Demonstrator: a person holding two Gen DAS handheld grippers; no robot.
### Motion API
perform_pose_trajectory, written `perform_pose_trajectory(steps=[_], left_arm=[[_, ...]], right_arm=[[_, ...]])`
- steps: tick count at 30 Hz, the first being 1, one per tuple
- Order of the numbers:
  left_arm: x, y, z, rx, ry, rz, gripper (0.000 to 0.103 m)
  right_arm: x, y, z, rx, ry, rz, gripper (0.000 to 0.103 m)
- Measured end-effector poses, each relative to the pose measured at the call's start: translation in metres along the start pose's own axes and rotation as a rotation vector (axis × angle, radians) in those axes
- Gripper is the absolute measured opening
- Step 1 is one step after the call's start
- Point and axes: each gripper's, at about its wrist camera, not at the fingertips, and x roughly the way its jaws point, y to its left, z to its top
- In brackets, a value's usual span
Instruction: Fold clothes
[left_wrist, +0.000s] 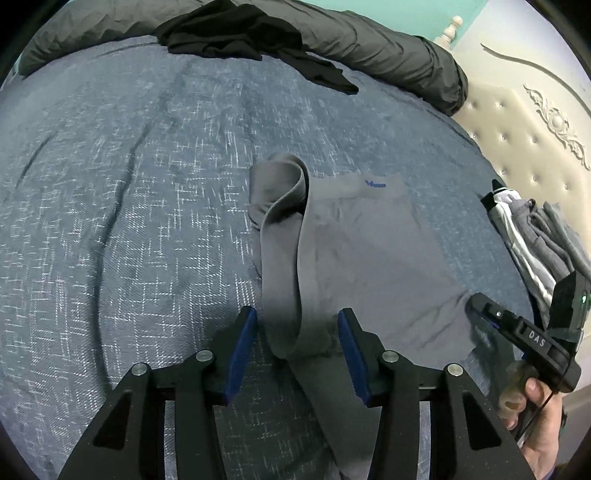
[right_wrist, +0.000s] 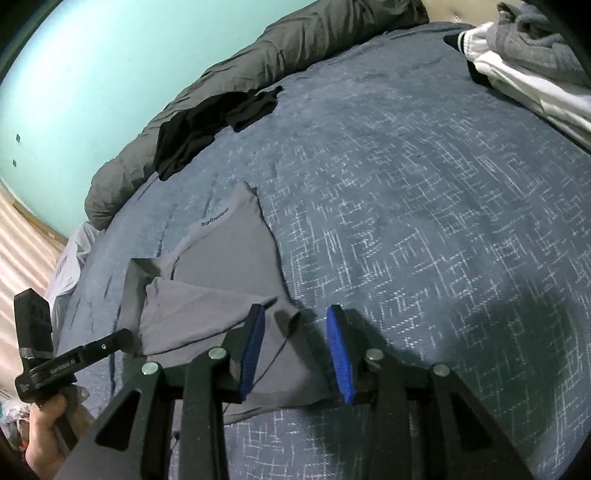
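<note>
While both grippers hang over the blue bedspread, a grey garment lies flat on it at the centre of the left wrist view, its waistband with blue lettering toward 12 o'clock. One strip of the garment is folded over along its 9 o'clock edge and trails down between the left gripper, whose blue pads stand apart on either side of the cloth without pressing it. In the right wrist view the right gripper is also spread, a corner of the garment lying under and between its pads, unpinched. A black garment lies at 12 o'clock against a dark rolled duvet. Folded clothes are stacked at 3 o'clock by the headboard.
</note>
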Motion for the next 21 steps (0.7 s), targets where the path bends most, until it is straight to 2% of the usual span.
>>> perform_pose_trajectory(steps=[3, 5, 7, 13, 21], left_arm=[[0.000, 0.000, 0.000, 0.003, 0.000, 0.001, 0.036], [0.000, 0.000, 0.000, 0.006, 0.002, -0.003, 0.029], [0.000, -0.001, 0.001, 0.015, 0.003, -0.003, 0.022], [-0.007, -0.002, 0.006, 0.028, -0.009, -0.002, 0.005], [-0.021, -0.009, 0.029, 0.035, -0.036, -0.014, 0.003]], right_arm=[[0.002, -0.002, 0.001, 0.015, 0.000, 0.001, 0.016], [0.003, -0.001, 0.000, 0.011, 0.002, 0.002, 0.005], [0.002, 0.001, 0.000, 0.003, 0.001, 0.005, 0.002], [-0.002, 0.002, 0.000, 0.000, -0.013, 0.015, 0.000], [-0.017, 0.008, 0.001, -0.011, -0.040, 0.048, 0.000]])
